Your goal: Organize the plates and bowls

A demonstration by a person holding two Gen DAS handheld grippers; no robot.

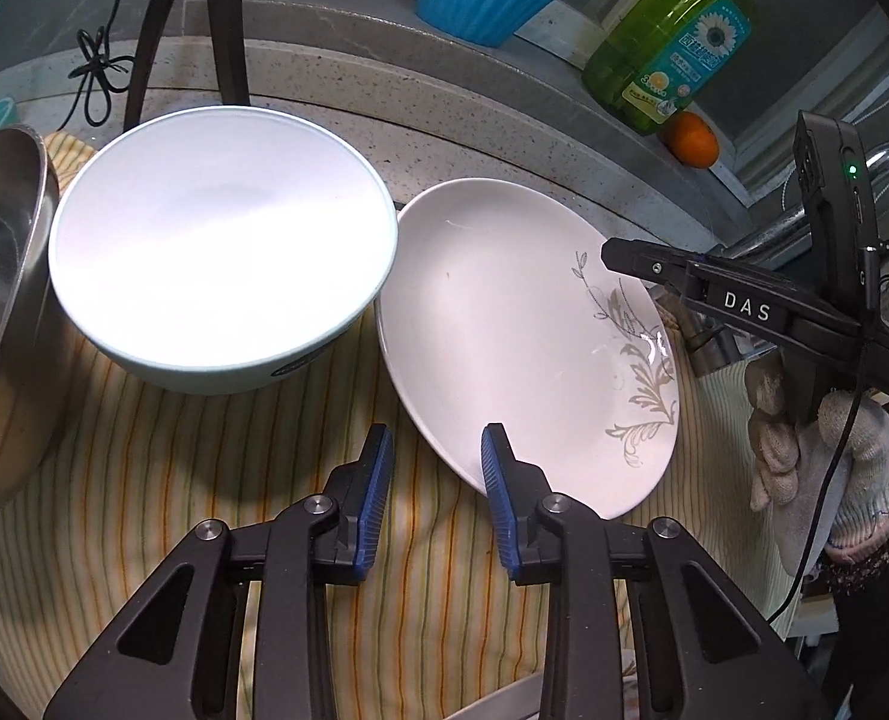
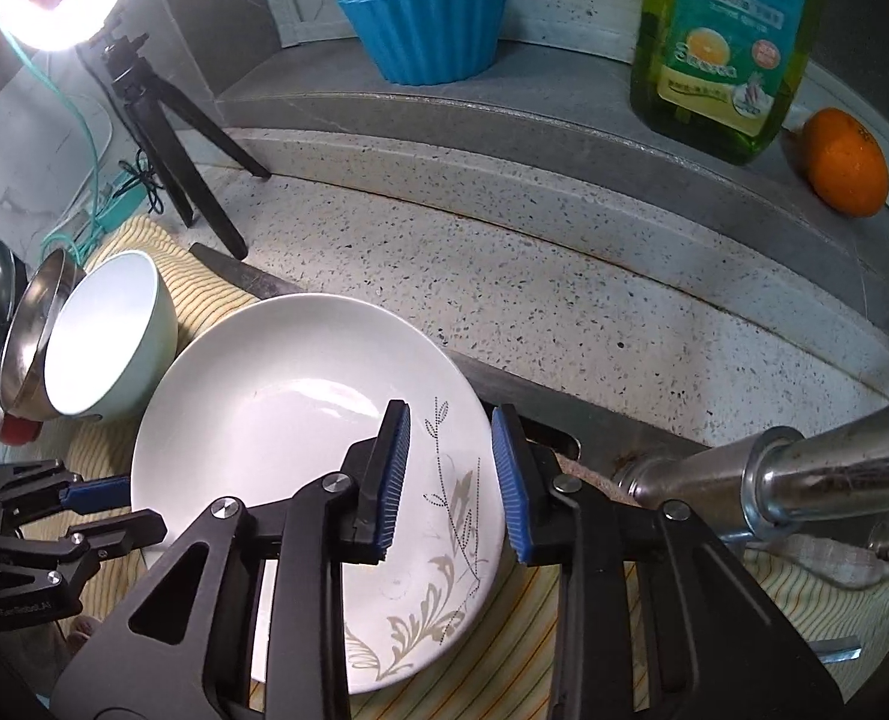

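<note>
A white plate with a grey leaf pattern (image 1: 522,324) lies on a striped cloth, its left edge touching a white bowl (image 1: 222,246). A steel bowl (image 1: 0,312) leans at the far left. My left gripper (image 1: 438,450) is open and empty, just before the plate's near edge. My right gripper (image 2: 450,438) is open, its jaws straddling the plate's patterned rim (image 2: 438,516). The right gripper also shows at the plate's right side in the left wrist view (image 1: 615,255). The white bowl (image 2: 108,330) and steel bowl (image 2: 30,324) sit left of the plate.
The striped cloth (image 1: 204,480) covers a speckled counter (image 2: 564,276). On the back ledge stand a blue ribbed cup (image 2: 426,24), a green soap bottle (image 2: 720,42) and an orange (image 2: 843,162). A tripod (image 2: 168,138) stands back left, a steel faucet (image 2: 792,468) at right.
</note>
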